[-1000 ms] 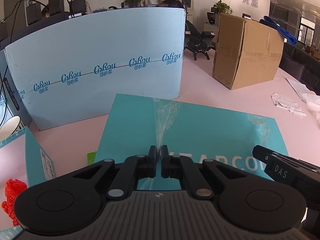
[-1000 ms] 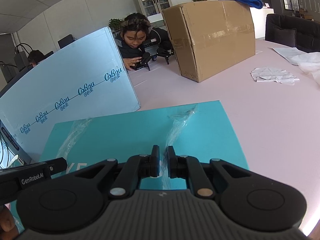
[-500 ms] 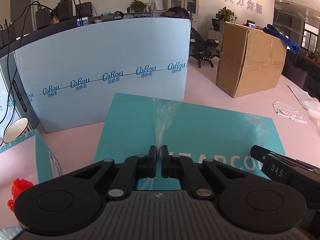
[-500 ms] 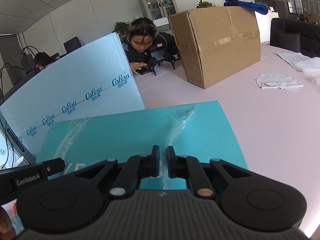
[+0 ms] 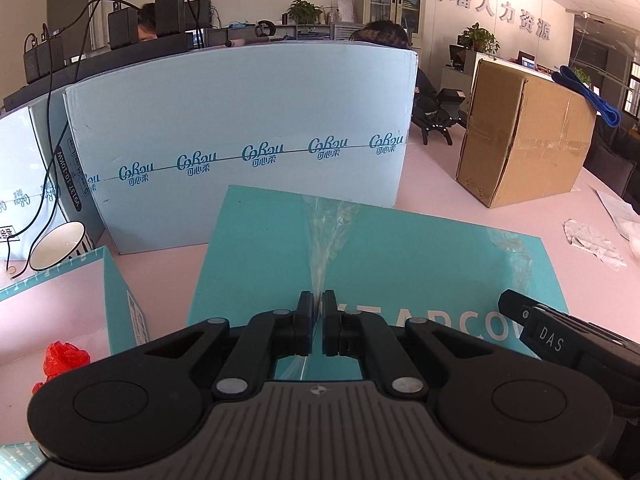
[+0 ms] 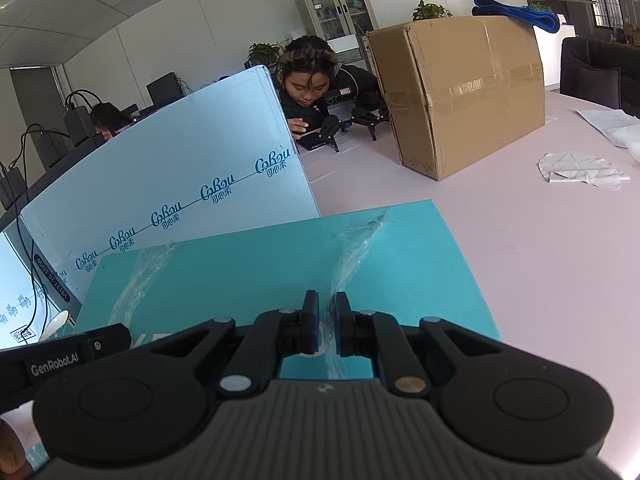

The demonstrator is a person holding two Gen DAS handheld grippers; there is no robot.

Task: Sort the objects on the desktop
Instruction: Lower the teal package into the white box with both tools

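Note:
A flat teal box (image 5: 400, 264) with clear tape strips lies on the pink table; it also shows in the right wrist view (image 6: 260, 268). My left gripper (image 5: 318, 306) is shut and empty, held above the near edge of the teal box. My right gripper (image 6: 327, 310) is shut and empty, also above the teal box's near edge. The right gripper's body (image 5: 560, 340) shows at the right of the left wrist view. A white cup (image 5: 60, 246) lies on its side at the left. A red plastic scrap (image 5: 64, 360) lies in an open teal tray (image 5: 116, 300).
A tall light-blue carton (image 5: 240, 140) stands behind the teal box. A brown cardboard box (image 5: 520, 136) stands at the back right. Crumpled white paper (image 6: 580, 168) lies at the right. A person (image 6: 312, 80) leans on the table behind the carton. Cables hang at the left.
Both grippers have risen and tilted up a little, so more of the room shows. Both stay shut. The white cup has come further into the left view.

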